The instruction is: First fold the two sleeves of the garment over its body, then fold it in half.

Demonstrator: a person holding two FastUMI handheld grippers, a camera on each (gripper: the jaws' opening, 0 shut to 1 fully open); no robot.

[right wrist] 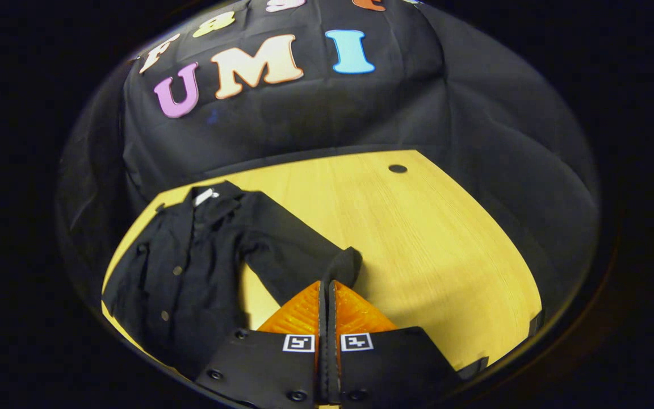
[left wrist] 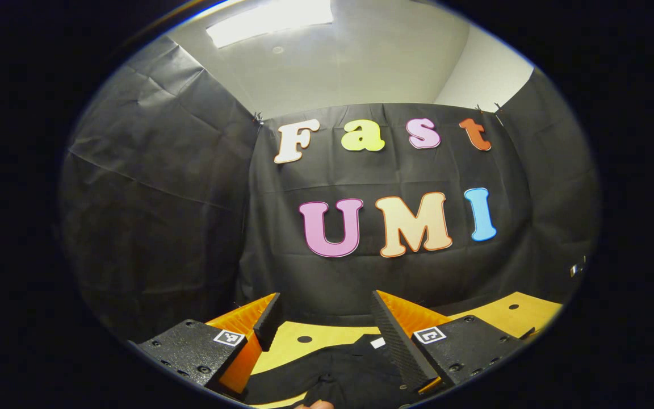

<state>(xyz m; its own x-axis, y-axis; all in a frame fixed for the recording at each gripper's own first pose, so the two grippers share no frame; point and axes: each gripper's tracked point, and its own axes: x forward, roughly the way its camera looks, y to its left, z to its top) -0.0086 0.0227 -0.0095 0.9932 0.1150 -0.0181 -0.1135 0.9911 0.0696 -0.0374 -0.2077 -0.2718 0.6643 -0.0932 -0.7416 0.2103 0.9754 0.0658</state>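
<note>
**Me:** Two fingers spread wide in the left gripper view. My left gripper [left wrist: 327,326] hangs with nothing between its fingers, tilted up toward the booth wall. Below them I see the collar end of the garment [left wrist: 355,369], lying near the far edge of the desk [left wrist: 517,312].

**Partner:** Any risk there?

**Me:** I judge yes. That camera looks mostly at the wall, so I see little cloth. If I drop down from here I could pinch the collar or two layers at once instead of the sleeve I want.

**Partner:** And the right gripper view?

**Me:** My right gripper [right wrist: 327,289] has its fingers pressed together. The cuff end of the sleeve [right wrist: 298,250] sits right at their tips, looking bunched up there. I cannot tell whether cloth is actually pinched between them or just lying against the tips.

**Partner:** Where is the shirt overall?

**Me:** Its body lies flat on the left part of the desk, collar toward the far edge. This sleeve stretches diagonally out across the bare wood toward me, not yet folded over the body.

**Partner:** What could go wrong?

**Me:** If the hold is only on a sliver of cuff, it may slip out halfway across and the sleeve will land crumpled. Pulling too hard could also drag the whole body sideways and skew it before the final fold.
</note>
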